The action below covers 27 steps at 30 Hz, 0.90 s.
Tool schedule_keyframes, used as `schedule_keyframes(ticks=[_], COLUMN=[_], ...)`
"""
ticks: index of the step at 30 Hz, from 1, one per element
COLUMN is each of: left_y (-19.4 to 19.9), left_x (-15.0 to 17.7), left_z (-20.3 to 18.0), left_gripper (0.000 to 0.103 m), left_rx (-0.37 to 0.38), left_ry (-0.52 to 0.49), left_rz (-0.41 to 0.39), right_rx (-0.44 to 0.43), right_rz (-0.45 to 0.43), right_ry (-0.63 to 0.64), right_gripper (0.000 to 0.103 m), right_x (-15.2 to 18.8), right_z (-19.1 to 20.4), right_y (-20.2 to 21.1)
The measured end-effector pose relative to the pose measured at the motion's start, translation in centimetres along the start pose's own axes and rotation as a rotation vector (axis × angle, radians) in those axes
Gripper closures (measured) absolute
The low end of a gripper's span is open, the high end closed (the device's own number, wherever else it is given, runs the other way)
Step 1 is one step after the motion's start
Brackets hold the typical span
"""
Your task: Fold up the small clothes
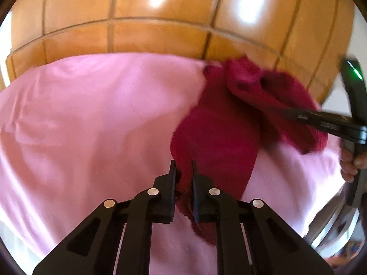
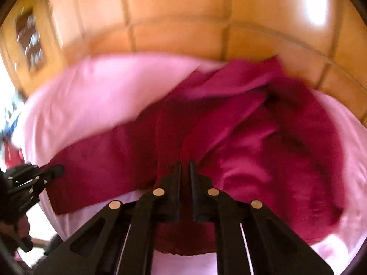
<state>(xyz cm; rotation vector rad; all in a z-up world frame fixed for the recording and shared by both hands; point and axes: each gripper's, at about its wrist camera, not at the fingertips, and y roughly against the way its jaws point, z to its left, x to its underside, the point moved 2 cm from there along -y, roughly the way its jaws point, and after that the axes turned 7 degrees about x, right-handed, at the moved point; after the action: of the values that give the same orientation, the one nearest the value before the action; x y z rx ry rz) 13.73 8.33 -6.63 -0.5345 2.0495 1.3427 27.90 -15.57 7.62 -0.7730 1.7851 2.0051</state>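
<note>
The dark red garment (image 1: 215, 133) lies rumpled on a pink cloth (image 1: 91, 126), with orange floor tiles (image 1: 160, 36) beyond its far edge. The left gripper (image 1: 184, 171), angled downward, is clamped on the garment's near edge. The right gripper (image 2: 185, 171), also pitched downward, pinches garment fabric between nearly closed jaws.

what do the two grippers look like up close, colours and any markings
Both the left gripper and right gripper are matte black, with thin flat fingers on angular linkage arms joined by round silver rivets. Seen from the left camera, the right tool carries a small green light.
</note>
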Motion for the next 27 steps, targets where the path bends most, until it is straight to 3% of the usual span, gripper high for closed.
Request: schedule_keyframes(ticks=[2, 5, 9, 14, 18, 20, 21, 22, 23, 25, 27], left_y=[0.6, 1.5, 2.6, 2.5, 0.1, -1.7, -2.7, -3.7, -4.3, -5.4, -6.0], left_x=[-1.6, -5.0, -9.5, -16.2, -21.3, -23.4, -24.5, -25.3, -25.7, -26.3, -26.1], left_z=[1.3, 3.4, 5.7, 10.2, 12.3, 12.8, 12.9, 13.0, 13.1, 13.9, 14.4], left_gripper=[0.093, 0.093, 0.093, 0.093, 0.093, 0.093, 0.093, 0.092, 0.092, 0.092, 0.074], left_rx=[0.011, 0.006, -0.029, -0.128, -0.222, -0.275, -0.300, -0.329, -0.359, -0.391, -0.403], left_ry=[0.046, 0.102, 0.154, 0.253, 0.288, 0.288, 0.281, 0.274, 0.275, 0.288, 0.297], left_rz=[-0.024, -0.082, -0.165, -0.240, -0.230, -0.209, -0.193, -0.175, -0.161, -0.151, -0.140], right_rx=[0.061, 0.235, 0.467, 0.690, 0.733, 0.769, 0.771, 0.756, 0.751, 0.736, 0.680], right_rz=[-0.062, -0.144, -0.166, -0.100, -0.002, 0.012, 0.009, -0.001, -0.019, -0.029, -0.015], right_ry=[-0.074, -0.177, -0.341, -0.499, -0.626, -0.658, -0.678, -0.702, -0.726, -0.719, -0.697], right_gripper=[0.097, 0.098, 0.098, 0.098, 0.096, 0.092, 0.072, 0.042, 0.030, 0.025, 0.026], right_x=[-1.7, -3.8, -5.6, -5.6, -4.1, -3.5, -2.9, -2.4, -1.9, -0.6, 0.6], right_z=[-4.2, -11.7, -22.5, -32.9, -38.9, -40.0, -40.1, -40.6, -40.4, -39.8, -38.6], right_y=[2.4, 5.1, 6.5, 5.2, 3.1, 2.5, 2.6, 2.6, 3.0, 3.9, 3.8])
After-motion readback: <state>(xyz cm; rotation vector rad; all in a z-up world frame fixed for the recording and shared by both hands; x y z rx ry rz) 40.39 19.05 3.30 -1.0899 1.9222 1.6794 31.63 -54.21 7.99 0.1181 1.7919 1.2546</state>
